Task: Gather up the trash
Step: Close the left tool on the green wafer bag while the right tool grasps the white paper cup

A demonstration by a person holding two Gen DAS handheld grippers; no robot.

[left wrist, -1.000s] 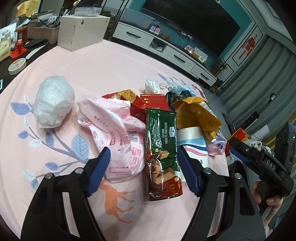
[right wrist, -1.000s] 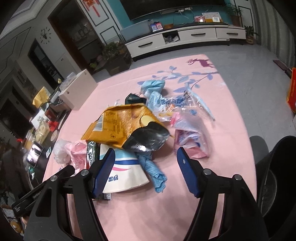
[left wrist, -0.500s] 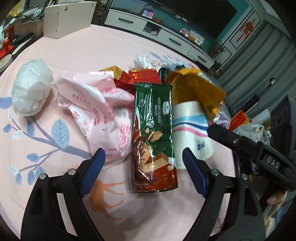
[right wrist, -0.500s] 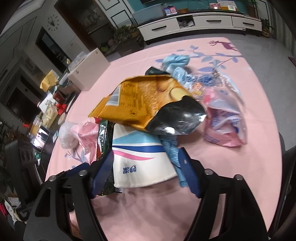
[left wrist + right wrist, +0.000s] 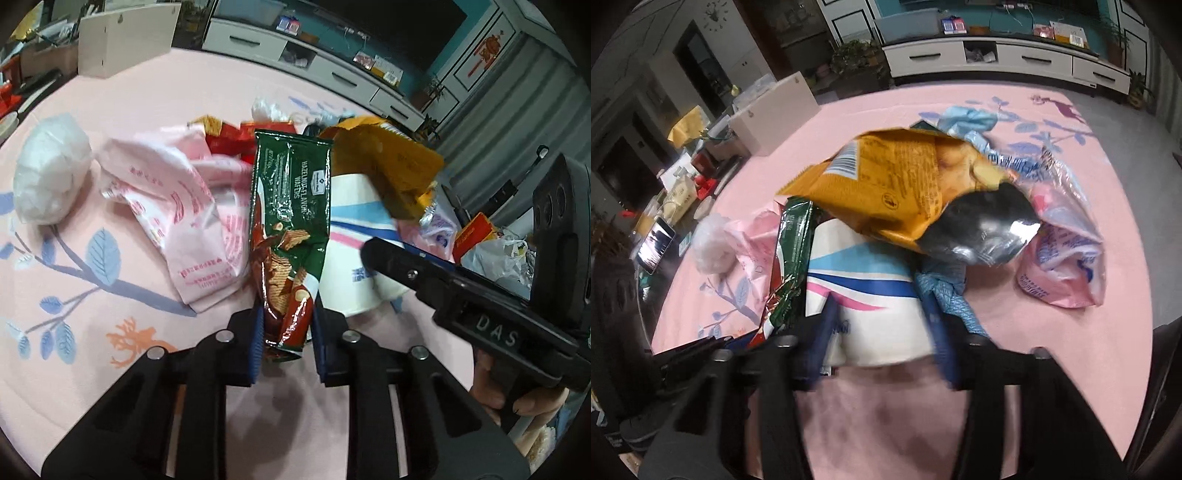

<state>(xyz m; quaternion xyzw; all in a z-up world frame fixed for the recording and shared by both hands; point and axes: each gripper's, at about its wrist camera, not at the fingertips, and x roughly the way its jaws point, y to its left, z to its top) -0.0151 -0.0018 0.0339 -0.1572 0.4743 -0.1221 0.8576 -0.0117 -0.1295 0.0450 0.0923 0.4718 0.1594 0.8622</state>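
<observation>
Left gripper [image 5: 287, 334] has just clamped the wafer wrapper's [image 5: 291, 206] near end — right gripper [image 5: 882, 332] closing on the paper cup [image 5: 871, 295] beside it, both stretching away.

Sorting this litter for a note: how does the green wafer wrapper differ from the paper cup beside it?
The green wafer wrapper is flat, glossy foil; the paper cup is a white tube with blue and pink stripes. The left gripper pinches the wrapper's end; the right gripper straddles the cup. Both lie lengthwise, side by side.
</observation>
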